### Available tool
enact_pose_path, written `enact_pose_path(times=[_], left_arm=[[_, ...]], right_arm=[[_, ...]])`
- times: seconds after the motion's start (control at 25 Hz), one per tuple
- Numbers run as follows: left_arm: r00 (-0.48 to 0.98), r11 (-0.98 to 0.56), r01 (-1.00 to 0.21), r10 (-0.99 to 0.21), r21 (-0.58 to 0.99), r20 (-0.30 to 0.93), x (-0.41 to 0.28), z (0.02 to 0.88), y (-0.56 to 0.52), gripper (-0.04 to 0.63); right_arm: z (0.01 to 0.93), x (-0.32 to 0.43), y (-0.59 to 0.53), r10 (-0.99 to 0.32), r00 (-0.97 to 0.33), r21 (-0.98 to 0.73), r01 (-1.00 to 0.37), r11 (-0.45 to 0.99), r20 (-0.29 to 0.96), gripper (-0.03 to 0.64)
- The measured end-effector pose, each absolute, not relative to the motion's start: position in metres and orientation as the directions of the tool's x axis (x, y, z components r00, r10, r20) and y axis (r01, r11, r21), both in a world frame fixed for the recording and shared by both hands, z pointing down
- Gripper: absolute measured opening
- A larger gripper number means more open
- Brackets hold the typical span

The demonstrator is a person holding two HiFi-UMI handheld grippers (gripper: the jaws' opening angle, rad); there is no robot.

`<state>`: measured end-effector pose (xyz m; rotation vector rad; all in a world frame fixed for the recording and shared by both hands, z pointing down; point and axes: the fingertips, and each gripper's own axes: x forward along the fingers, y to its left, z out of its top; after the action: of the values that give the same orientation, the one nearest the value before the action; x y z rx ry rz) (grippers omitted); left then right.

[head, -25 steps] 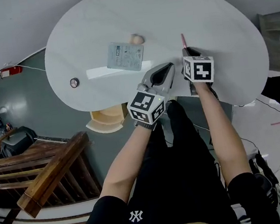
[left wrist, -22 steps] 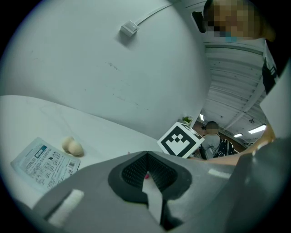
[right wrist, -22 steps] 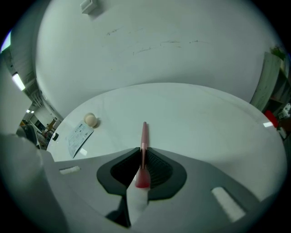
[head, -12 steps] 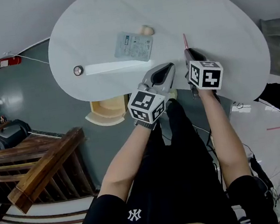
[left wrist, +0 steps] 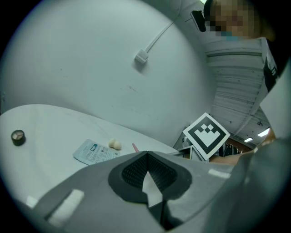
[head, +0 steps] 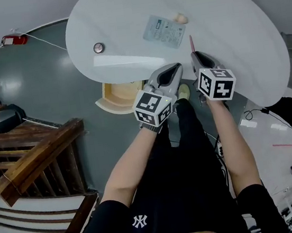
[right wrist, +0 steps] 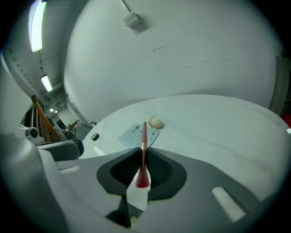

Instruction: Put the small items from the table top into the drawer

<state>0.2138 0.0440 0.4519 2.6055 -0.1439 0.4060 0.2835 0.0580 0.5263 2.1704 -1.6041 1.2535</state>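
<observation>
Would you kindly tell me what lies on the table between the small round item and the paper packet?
Nothing: the tabletop between the round item and the packet is bare, clearest in the head view.

The table point(head: 241, 31) is white. The left gripper point(head: 173, 71) and the right gripper point(head: 197, 56) are grey, and each carries a cube with black and white square markers. Their fingers point(left wrist: 82, 195) are grey with black ribbed pads point(right wrist: 157, 170). Between the right fingers there is a stick point(right wrist: 143, 145), pink with a dark red end. Beyond the fingers are a pale blue packet point(head: 164, 30) with dark print, a cream lump point(head: 180, 17) and a dark ring point(head: 98, 48) with a light centre. The drawer point(head: 117, 98) has a light wood colour.
</observation>
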Motion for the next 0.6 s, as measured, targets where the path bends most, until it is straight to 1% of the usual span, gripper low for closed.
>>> enact_pose_path(times=[0.4, 0.6], left_arm=[[0.933, -0.846, -0.301, -0.166, 0.439, 0.32, 0.108, 0.451, 0.01, 0.0], [0.917, -0.822, -0.363, -0.231, 0.44, 0.325, 0.062, 0.457, -0.004, 0.0]], right_arm=[[0.52, 0.161, 0.018, -0.739, -0.072, -0.354, -0.906, -0.233, 0.67, 0.067], [0.526, 0.101, 0.005, -0.732, -0.159, -0.367, -0.921, -0.132, 0.663, 0.067]])
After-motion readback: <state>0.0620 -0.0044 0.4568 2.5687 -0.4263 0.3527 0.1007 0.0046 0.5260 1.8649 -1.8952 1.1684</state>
